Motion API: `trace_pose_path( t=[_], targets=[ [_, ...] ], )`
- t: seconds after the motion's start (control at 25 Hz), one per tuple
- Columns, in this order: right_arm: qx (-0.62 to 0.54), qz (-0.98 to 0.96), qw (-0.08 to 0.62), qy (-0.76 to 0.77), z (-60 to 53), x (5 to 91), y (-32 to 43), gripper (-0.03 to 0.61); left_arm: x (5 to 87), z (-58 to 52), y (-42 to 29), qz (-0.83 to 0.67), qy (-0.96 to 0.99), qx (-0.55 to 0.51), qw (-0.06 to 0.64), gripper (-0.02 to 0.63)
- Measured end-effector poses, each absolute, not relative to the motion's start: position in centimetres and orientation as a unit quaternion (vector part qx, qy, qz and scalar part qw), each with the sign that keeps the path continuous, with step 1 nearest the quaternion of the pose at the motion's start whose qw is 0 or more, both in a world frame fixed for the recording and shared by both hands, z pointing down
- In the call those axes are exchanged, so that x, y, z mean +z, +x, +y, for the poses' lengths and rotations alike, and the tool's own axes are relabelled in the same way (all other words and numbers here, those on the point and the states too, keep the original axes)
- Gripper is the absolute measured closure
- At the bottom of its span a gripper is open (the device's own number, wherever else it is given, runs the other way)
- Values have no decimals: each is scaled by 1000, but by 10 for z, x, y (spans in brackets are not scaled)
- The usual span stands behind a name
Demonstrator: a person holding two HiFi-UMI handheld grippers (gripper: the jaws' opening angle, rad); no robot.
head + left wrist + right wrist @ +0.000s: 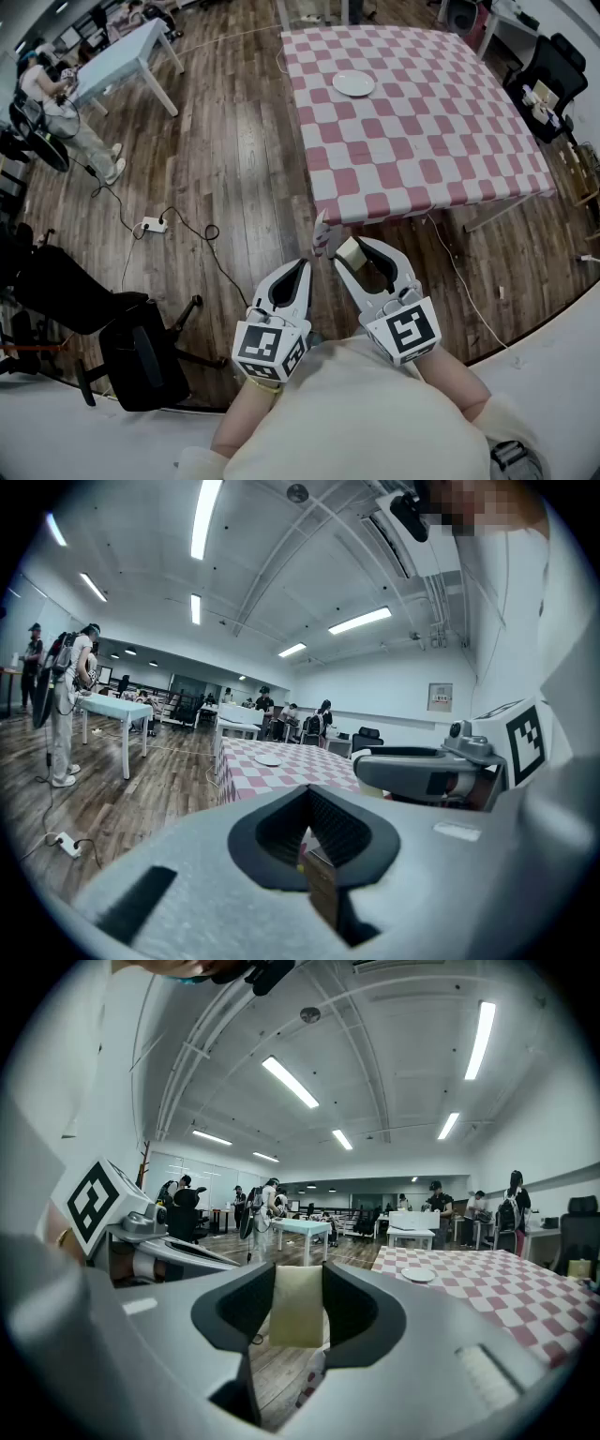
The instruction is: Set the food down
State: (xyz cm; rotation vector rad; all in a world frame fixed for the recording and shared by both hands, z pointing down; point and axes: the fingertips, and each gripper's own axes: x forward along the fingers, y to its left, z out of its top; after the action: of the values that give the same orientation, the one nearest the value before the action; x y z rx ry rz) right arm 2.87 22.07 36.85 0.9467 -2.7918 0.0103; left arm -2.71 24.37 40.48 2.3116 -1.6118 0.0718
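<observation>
A pale yellow block of food (348, 251) (298, 1312) sits between the pads of my right gripper (355, 250) (298, 1283), which is shut on it. I hold it low over the wooden floor, just short of the near corner of the table (422, 141) with the red-and-white checked cloth. A white plate (353, 83) (417, 1275) (268, 760) lies on the table's far side. My left gripper (305, 267) (307, 803) is beside the right one, jaws together with nothing in them.
A light blue table (122, 56) and a person (56, 103) are at the far left. A power strip (152, 225) with cables lies on the floor. Black chairs (122, 347) stand at my near left, and an office chair (553, 70) is beyond the checked table.
</observation>
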Motion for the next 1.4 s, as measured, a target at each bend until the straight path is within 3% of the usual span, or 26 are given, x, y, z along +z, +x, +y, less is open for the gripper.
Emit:
trace_pose_path(
  t=[1.4],
  targets=[
    [27,-910,66,408,219,359,-55,413,409,241,-108,-489,852,37,186,614]
  ],
)
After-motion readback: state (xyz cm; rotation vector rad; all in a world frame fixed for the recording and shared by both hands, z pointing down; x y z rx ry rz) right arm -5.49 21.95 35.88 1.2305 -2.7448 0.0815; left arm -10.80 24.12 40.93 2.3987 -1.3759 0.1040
